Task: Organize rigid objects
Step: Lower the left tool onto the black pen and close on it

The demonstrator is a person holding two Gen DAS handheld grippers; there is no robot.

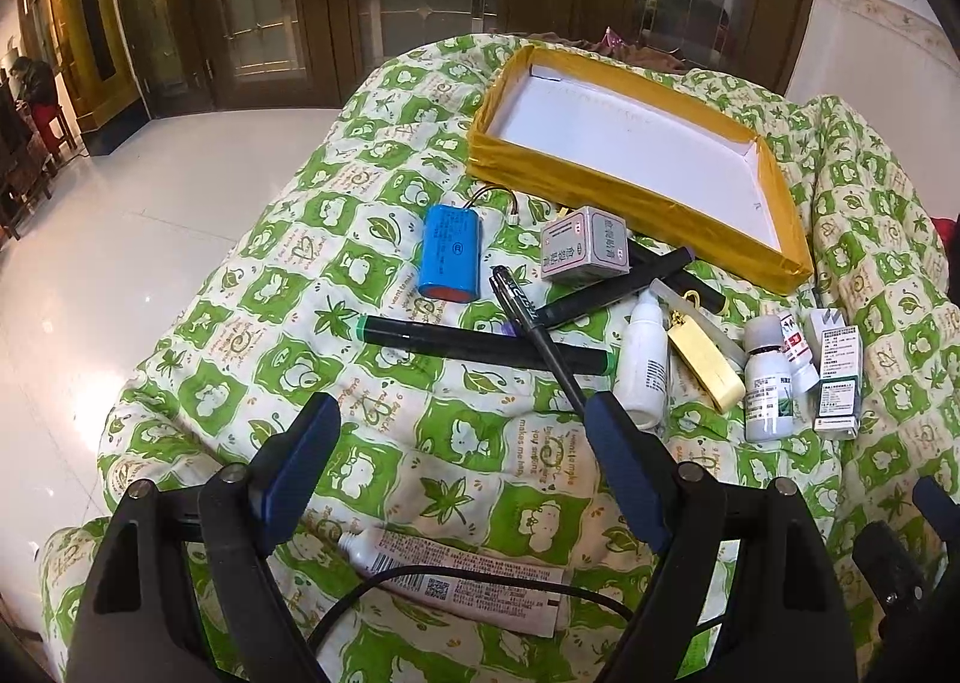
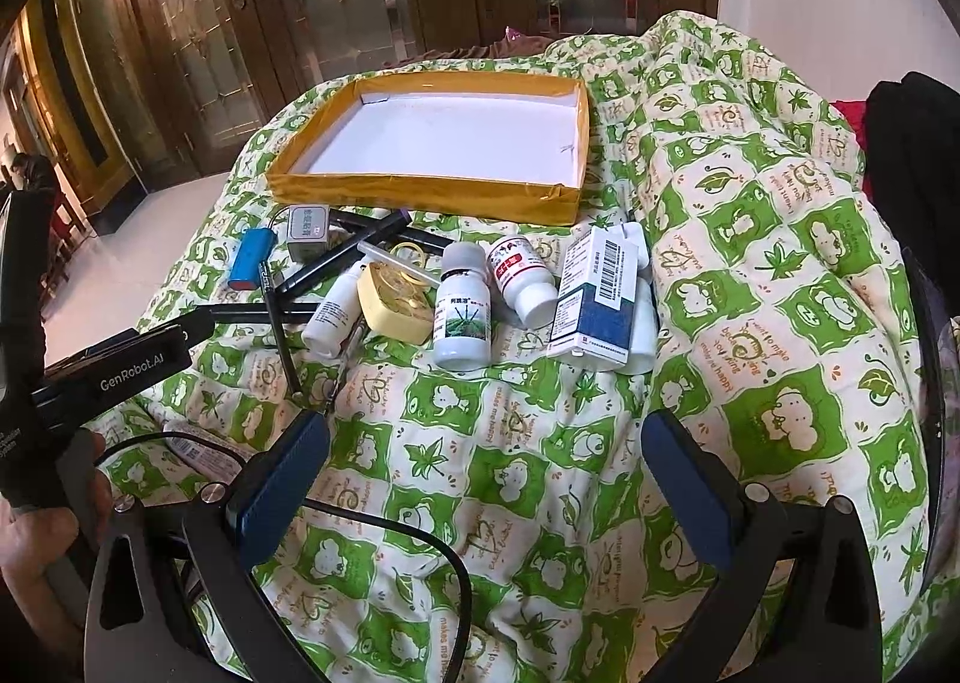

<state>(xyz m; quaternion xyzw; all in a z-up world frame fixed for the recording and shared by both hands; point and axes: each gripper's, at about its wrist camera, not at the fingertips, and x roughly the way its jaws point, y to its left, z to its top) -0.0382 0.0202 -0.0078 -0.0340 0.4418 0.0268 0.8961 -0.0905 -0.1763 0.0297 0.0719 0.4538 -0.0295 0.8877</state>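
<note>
Dark wooden doors with leaded glass stand behind a green-and-cream quilt [image 1: 456, 443] spread over a raised surface, with pale glossy floor off to the left. At the far end of the quilt sits a shallow yellow-edged tray [image 2: 420, 185], its white floor bare. Just in front of the tray lies a jumble of small things: a blue battery pack [image 1: 450, 254] on the left, a small grey box [image 1: 585, 245] beside it, and a thin black pen [image 1: 534, 323] crossing a long black marker with green ends [image 1: 486, 350]. Further right a white dropper bottle [image 1: 643, 362] lies next to a cream case [image 2: 395, 304], then a white bottle with a green label [image 2: 462, 317], a red-labelled bottle [image 2: 521, 278] on its side, and a blue-and-white carton [image 2: 597, 299]. A tube of ointment [image 1: 462, 581] lies nearest, under a black cable [image 1: 480, 578].

Both tools hang over the near part of the quilt, gripping nothing. The left gripper [image 1: 462, 407] has its blue pads spread wide, the pen's tail close by its right finger. The right gripper [image 2: 486, 425] is spread wide too, short of the bottles.
</note>
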